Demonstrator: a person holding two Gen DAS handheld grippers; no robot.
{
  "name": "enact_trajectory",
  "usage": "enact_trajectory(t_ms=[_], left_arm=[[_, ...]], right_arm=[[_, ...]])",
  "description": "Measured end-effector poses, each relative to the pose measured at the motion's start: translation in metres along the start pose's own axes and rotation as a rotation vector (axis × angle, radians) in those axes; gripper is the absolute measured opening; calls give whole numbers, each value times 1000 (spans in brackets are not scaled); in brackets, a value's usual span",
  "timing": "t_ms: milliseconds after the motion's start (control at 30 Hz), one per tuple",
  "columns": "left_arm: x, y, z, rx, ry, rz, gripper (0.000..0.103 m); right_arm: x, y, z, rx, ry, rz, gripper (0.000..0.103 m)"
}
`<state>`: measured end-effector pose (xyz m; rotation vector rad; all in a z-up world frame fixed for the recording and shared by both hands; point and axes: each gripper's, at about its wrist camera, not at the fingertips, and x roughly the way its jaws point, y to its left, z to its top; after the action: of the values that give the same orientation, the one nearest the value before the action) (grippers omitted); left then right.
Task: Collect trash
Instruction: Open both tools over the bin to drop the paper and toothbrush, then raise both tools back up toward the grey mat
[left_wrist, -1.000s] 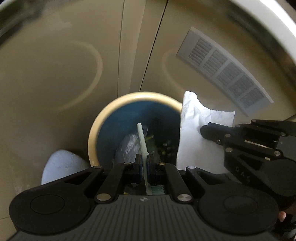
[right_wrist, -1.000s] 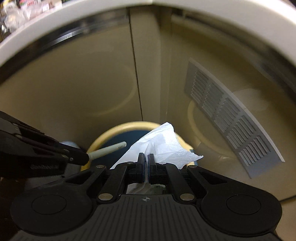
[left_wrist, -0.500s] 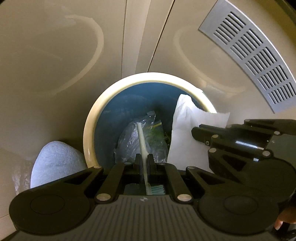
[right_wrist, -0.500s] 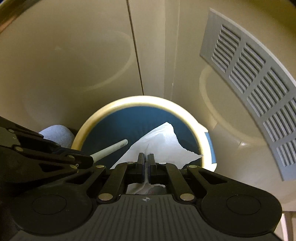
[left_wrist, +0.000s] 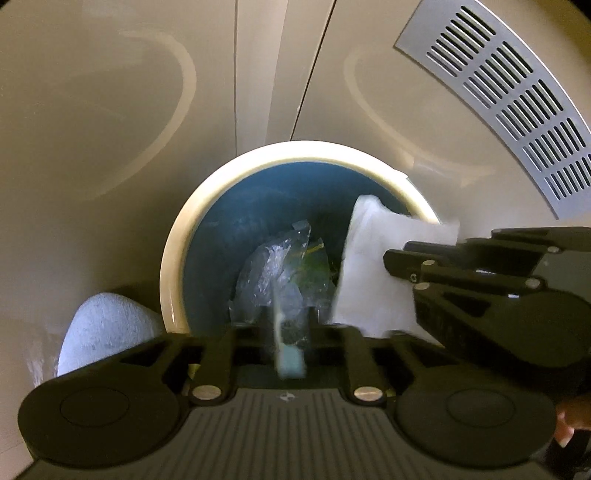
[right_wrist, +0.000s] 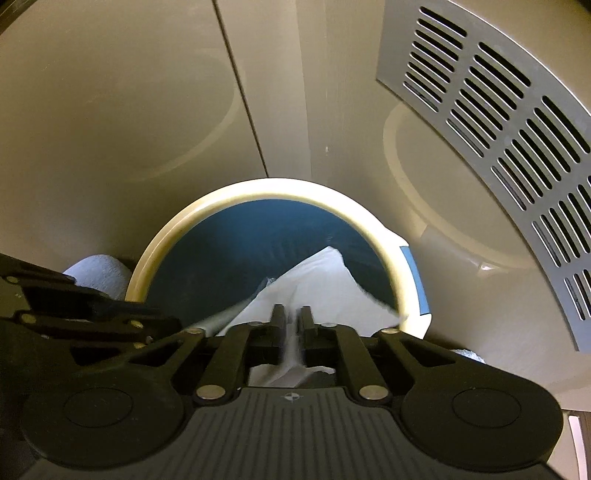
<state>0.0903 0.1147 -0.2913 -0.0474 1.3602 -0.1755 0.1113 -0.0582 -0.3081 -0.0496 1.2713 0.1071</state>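
We hold both grippers over the round trash bin (left_wrist: 173, 266), whose cream rim rings a dark blue liner, so each piece of trash lies straight ahead of and below its fingers, inside the rim. The bin stands against the beige cabinet doors (right_wrist: 110, 110), with a grey vent grille (right_wrist: 498, 129) to the right and a pale blue-grey rounded object (left_wrist: 99, 328) just left of the bin.

Our right gripper (right_wrist: 293, 317) is the one with the larger load: its jaws stand nearly together, pinching the white paper napkin (right_wrist: 321, 284). The napkin fans forward from the fingers, its peak pointing into the bin mouth, one corner reaching the right rim.

Our left gripper (left_wrist: 288, 325) has its jaws parted wider than the toothbrush (left_wrist: 284, 350) between them; we cannot tell whether the brush is touching either pad. The blurred brush has its long axis along the fingers, bristle head nearest the camera, handle aimed down at the crumpled clear plastic wrapper (left_wrist: 277, 273) in the bin.

We judge release is the step in hand, and both pieces should fall inside.
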Motion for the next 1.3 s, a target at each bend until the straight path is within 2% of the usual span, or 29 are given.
enact_trajectory(t_ms=[33,67,133,233,267,300,533,700,767,833,900,1033,1300], left_arm=[[0,1,-1,-10,-8,23,60],[0,2,-1,-21,-11,49,67],[0,7,-1,-54,6,96,90],[-5,14,-2,-76,16,84,95],[-8,15,-3,-75,22,86,99],[-12,15,-3,-76,20,93,103],[-69,16,-18,-38,-60,85,103],[-106,5,-52,-63,-151,117,103],[-106,1,-61,-65,-128,137,103],[-106,3,-64,-90,-108,130,103],[-112,6,-63,-100,-129,139,103],[-124,0,-64,-54,-178,171,103],[-131,-6,-70,-26,-193,199,103]], right_arm=[[0,-1,0,4,3,-8,23],[0,-3,-1,10,9,-23,28],[1,-9,-1,39,27,-34,36],[-4,-18,-3,75,25,-35,61],[-8,-20,-4,76,17,-36,67],[-12,-21,-5,72,6,-39,68],[-72,-20,-16,71,-114,-14,79],[-120,-12,-37,65,-197,26,88],[-134,-8,-51,63,-215,44,90],[-143,-1,-64,55,-220,54,91],[-149,6,-68,46,-227,51,91],[-160,11,-69,35,-269,37,92],[-161,12,-72,17,-269,39,93]])
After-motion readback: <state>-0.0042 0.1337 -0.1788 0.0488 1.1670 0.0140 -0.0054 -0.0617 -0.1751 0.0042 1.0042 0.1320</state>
